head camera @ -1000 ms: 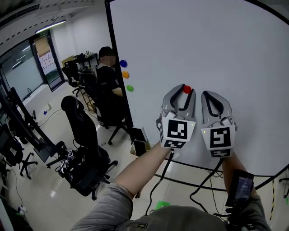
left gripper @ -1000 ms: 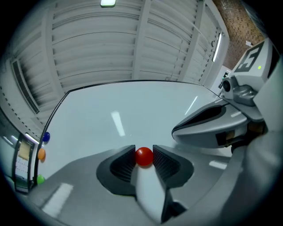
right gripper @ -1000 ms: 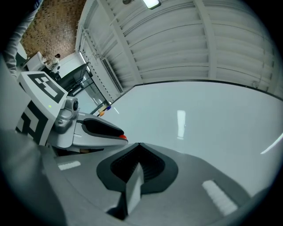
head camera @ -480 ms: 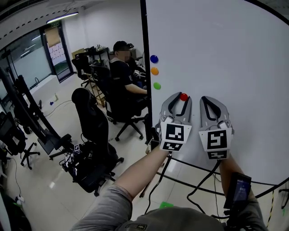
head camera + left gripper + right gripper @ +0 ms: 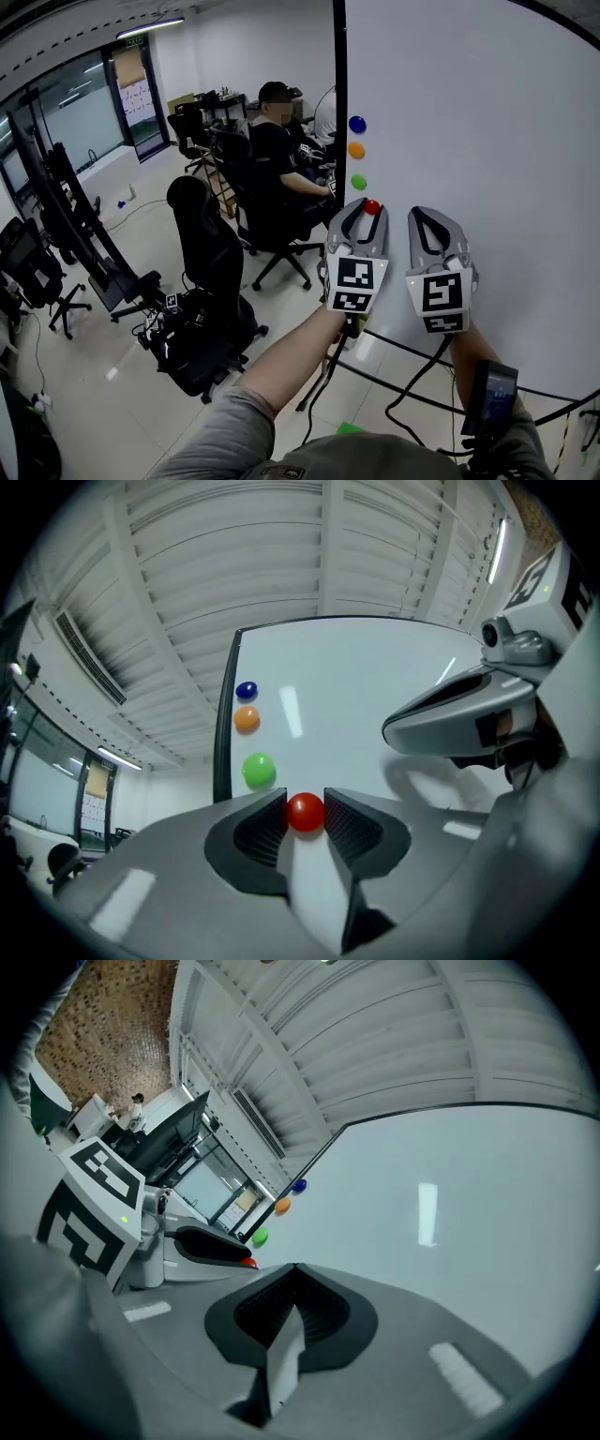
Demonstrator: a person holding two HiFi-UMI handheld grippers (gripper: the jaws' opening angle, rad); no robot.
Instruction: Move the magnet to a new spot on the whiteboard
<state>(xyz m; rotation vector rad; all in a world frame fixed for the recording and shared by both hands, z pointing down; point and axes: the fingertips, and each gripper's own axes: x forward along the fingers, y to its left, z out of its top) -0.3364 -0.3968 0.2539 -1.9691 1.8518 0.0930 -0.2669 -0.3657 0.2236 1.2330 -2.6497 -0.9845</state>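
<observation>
A large whiteboard (image 5: 487, 112) with a black frame fills the right side of the head view. To its left is an open office floor (image 5: 122, 281) with black office chairs (image 5: 202, 281) and a person (image 5: 281, 159) seated at a desk, well apart from the board.

Two hand-held claws point at the board side by side. The right claw (image 5: 295, 1274) has its jaws pressed together with nothing between them, and bare white board lies ahead of it. The left claw (image 5: 306, 801) sits near the board's left edge.

Three small round magnets run in a column just inside that edge: a blue magnet (image 5: 357, 124) on top, an orange magnet (image 5: 356, 149) below it, and a green magnet (image 5: 358, 181) lowest.

The red magnet (image 5: 306, 813) sits pinched between the left claw's ribbed pads, touched on both sides, just below and to the right of the green magnet. Whether it touches the board cannot be told.
</observation>
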